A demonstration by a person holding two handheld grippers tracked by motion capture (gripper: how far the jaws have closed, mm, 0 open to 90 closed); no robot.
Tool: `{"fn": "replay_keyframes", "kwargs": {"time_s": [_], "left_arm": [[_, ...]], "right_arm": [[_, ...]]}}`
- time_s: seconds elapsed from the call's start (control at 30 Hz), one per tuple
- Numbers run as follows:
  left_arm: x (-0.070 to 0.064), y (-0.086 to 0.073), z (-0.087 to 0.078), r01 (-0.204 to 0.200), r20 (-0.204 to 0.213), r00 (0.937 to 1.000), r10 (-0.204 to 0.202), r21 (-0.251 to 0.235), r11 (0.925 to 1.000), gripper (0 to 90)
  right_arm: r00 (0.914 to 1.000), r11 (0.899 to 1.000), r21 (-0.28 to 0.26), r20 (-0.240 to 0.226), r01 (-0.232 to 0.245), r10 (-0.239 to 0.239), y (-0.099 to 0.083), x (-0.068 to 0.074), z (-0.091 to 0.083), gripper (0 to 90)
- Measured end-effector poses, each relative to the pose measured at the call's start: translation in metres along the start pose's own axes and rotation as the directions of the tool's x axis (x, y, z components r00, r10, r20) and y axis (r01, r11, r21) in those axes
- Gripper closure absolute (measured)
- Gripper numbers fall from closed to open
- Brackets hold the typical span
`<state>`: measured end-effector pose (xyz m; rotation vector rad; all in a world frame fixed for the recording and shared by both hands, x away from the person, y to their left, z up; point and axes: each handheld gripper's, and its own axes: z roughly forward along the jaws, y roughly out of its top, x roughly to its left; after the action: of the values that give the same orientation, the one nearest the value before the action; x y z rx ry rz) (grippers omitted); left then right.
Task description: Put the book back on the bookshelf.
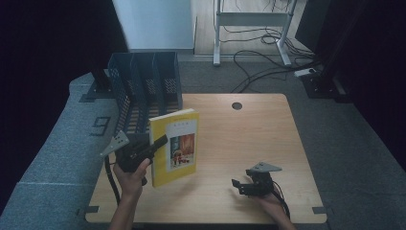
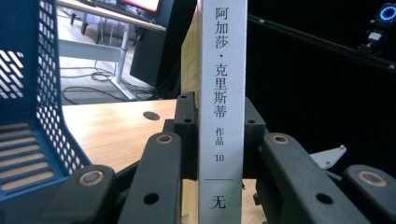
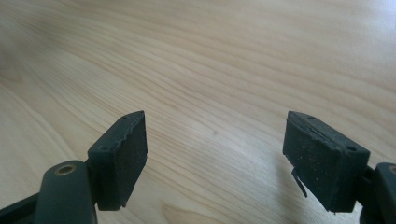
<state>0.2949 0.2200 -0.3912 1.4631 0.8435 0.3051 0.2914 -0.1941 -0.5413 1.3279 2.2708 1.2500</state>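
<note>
A yellow book [image 1: 176, 146] stands upright above the left part of the wooden table [image 1: 249, 134], its cover facing the camera. My left gripper [image 1: 158, 143] is shut on its spine edge. In the left gripper view the white spine [image 2: 222, 107] with printed characters rises between the two jaws, clamped at both sides. My right gripper [image 1: 238, 184] rests low over the table near the front right, open, with nothing between its pads [image 3: 122, 154] and bare wood under them.
A dark blue perforated file rack [image 1: 143, 88] with several slots stands at the table's back left, close behind the book, and shows as the blue rack [image 2: 32, 116] at the left. A round cable hole [image 1: 236, 106] sits near the far edge. Cables lie on the floor beyond.
</note>
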Motion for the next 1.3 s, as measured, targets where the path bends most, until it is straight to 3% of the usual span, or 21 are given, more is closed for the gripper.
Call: {"fn": "replay_keyframes", "kwargs": {"time_s": [0.17, 0.47, 1.3], "left_arm": [[0.003, 0.005, -0.003, 0.000, -0.012, 0.9999, 0.000, -0.012, 0.9999, 75.6], [0.009, 0.019, -0.012, -0.001, -0.042, 0.9991, -0.002, -0.057, 0.9984, 75.6], [0.035, 0.044, -0.021, 0.002, -0.142, 0.9897, -0.020, -0.125, 0.9921, 75.6]], "right_arm": [[0.9999, 0.999, 0.037, 0.016, -0.006, 0.005, -0.003, -0.003, 0.005, 21.4], [0.9998, 0.999, 0.049, 0.018, -0.002, 0.001, -0.005, -0.002, 0.006, 21.5], [0.9996, 0.999, 0.033, 0.028, -0.001, 0.000, -0.007, -0.002, 0.006, 22.3]]}}
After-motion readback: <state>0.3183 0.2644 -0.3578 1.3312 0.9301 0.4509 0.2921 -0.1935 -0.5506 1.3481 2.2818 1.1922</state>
